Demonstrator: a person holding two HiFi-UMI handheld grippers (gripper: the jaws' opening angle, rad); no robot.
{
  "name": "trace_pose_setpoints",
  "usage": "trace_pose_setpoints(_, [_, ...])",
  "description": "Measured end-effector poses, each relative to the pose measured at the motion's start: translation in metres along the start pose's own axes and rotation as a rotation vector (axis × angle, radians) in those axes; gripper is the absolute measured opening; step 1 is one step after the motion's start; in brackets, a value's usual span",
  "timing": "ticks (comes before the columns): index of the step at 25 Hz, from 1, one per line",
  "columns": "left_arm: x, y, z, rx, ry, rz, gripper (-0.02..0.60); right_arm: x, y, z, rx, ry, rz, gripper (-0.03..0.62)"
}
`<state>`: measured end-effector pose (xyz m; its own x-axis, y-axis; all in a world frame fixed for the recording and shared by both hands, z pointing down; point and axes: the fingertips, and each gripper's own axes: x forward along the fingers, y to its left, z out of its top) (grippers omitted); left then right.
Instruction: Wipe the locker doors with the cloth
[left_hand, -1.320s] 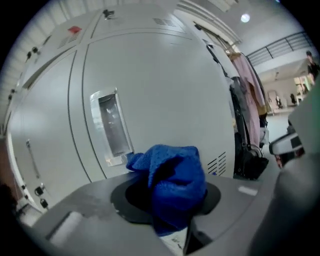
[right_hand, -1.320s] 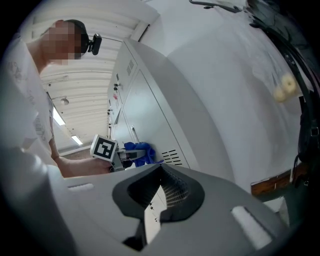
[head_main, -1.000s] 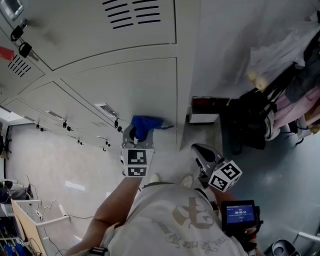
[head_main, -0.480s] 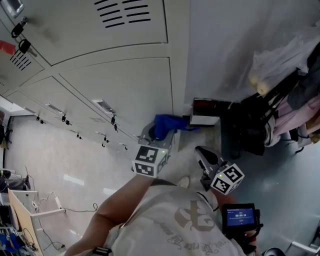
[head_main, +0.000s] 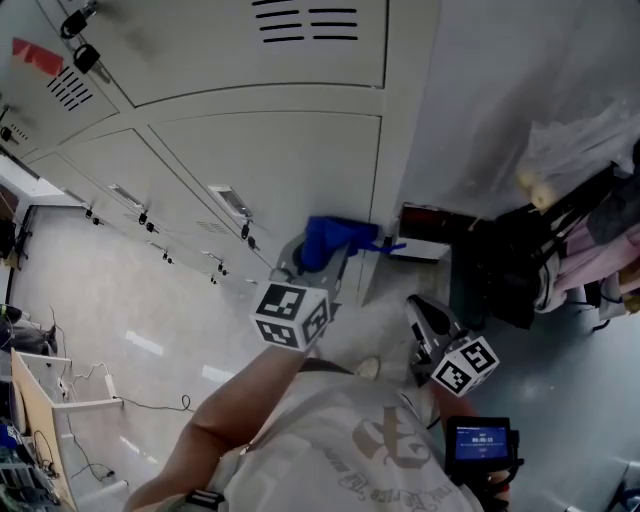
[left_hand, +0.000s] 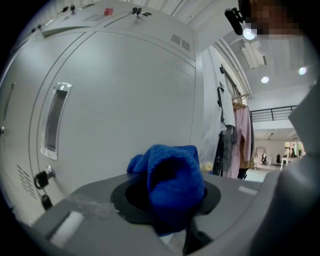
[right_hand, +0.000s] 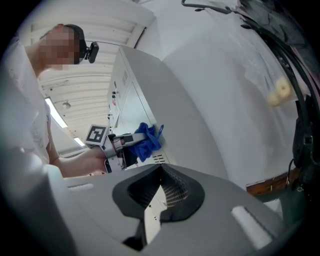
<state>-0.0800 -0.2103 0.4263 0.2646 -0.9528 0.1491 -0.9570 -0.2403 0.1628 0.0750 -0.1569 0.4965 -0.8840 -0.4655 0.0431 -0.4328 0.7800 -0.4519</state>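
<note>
A blue cloth (head_main: 335, 238) is bunched in my left gripper (head_main: 318, 262), which is shut on it. The cloth sits at the lower right corner of a grey locker door (head_main: 290, 160), by the locker bank's side edge; contact with the door cannot be told. In the left gripper view the blue cloth (left_hand: 171, 180) sticks up from the left gripper (left_hand: 172, 227) in front of the locker door (left_hand: 125, 100). My right gripper (head_main: 418, 308) hangs to the right, away from the lockers, shut and holding nothing. From the right gripper (right_hand: 152, 210) I see the cloth (right_hand: 146, 140) beside the locker's vent slots.
Padlocks (head_main: 85, 55) hang on upper locker doors. A small box (head_main: 425, 235) lies at the foot of the white wall. Black bags and hanging clothes (head_main: 560, 230) crowd the right side, with a plastic bag (head_main: 580, 150) above. Cables (head_main: 90, 400) trail on the floor at left.
My left gripper carried the cloth rightward across the lower locker door to its right edge. The right gripper stayed nearly where it was.
</note>
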Motion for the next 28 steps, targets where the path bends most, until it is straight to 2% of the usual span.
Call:
trace_pose_setpoints(8, [-0.029, 0.054, 0.017, 0.122, 0.016, 0.097, 0.137, 0.027, 0.021, -0.003, 0.002, 0.000, 0.001, 0.003])
trace_pose_setpoints(10, [-0.035, 0.067, 0.018, 0.114, 0.012, 0.113, 0.137, 0.034, 0.028, -0.005, 0.000, 0.005, 0.005, 0.003])
trace_pose_setpoints(13, [-0.050, 0.099, 0.022, 0.061, -0.019, 0.175, 0.135, 0.044, 0.039, -0.005, -0.005, 0.003, 0.011, 0.003])
trace_pose_setpoints(15, [-0.060, 0.119, 0.024, 0.076, -0.020, 0.205, 0.137, 0.050, 0.046, -0.002, -0.011, -0.005, 0.016, 0.003])
trace_pose_setpoints(18, [-0.067, 0.134, 0.024, 0.118, -0.005, 0.186, 0.137, 0.060, 0.055, 0.000, -0.022, -0.007, 0.019, 0.003])
trace_pose_setpoints(20, [-0.071, 0.137, 0.025, 0.117, -0.005, 0.161, 0.137, 0.066, 0.062, -0.002, -0.027, -0.004, 0.020, 0.003])
trace_pose_setpoints(24, [-0.078, 0.144, 0.029, 0.025, -0.031, 0.129, 0.135, 0.070, 0.073, -0.002, -0.042, -0.010, -0.006, 0.003])
trace_pose_setpoints(28, [-0.087, 0.170, 0.035, -0.014, -0.060, 0.139, 0.137, 0.085, 0.075, -0.004, -0.060, -0.014, -0.013, 0.003])
